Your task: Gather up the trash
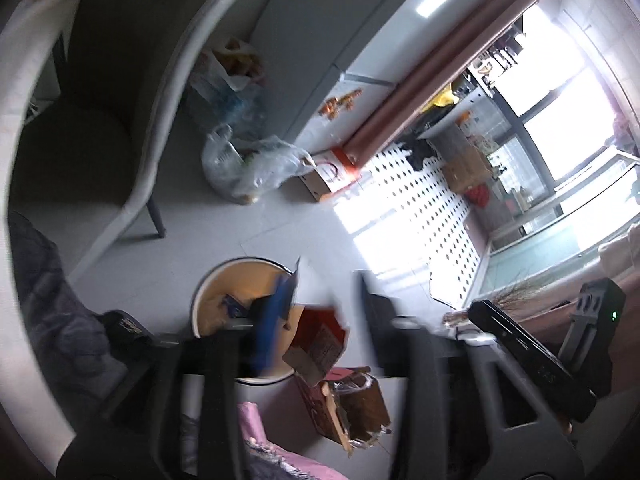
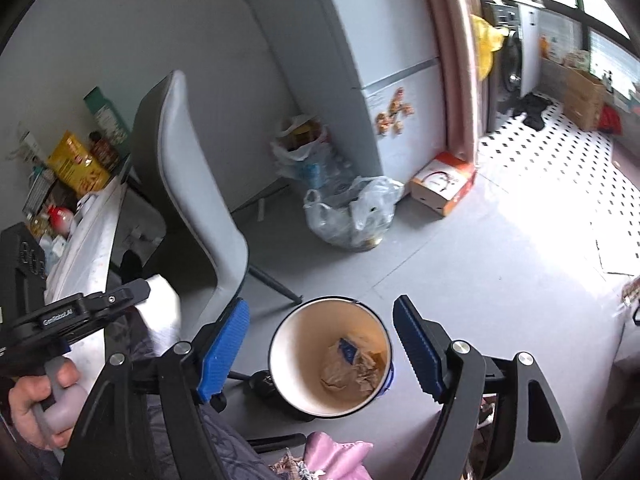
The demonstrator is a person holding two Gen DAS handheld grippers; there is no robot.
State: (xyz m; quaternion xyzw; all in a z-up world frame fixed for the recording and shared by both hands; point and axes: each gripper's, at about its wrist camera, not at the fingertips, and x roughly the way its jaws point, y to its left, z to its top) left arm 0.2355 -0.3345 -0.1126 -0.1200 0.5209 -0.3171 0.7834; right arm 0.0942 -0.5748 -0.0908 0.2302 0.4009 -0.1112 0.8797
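A round white bin (image 2: pixel 332 356) with a tan inside stands on the grey floor and holds crumpled brown paper and a blue wrapper (image 2: pixel 347 350). My right gripper (image 2: pixel 320 344) is open and empty, its blue pads either side of the bin's mouth, above it. In the left wrist view the bin (image 1: pixel 240 292) is below my left gripper (image 1: pixel 324 320), which is blurred and open. A red and tan carton (image 1: pixel 318 340) is in the air between its fingers, over the bin's rim, touching neither finger.
A grey chair (image 2: pixel 192 184) stands left of the bin by a cluttered table (image 2: pixel 88 216). Plastic bags (image 2: pixel 352 212) and a cardboard box (image 2: pixel 442 182) lie by the fridge (image 2: pixel 384 80). A brown box of trash (image 1: pixel 352 408) sits near pink cloth (image 2: pixel 336 456).
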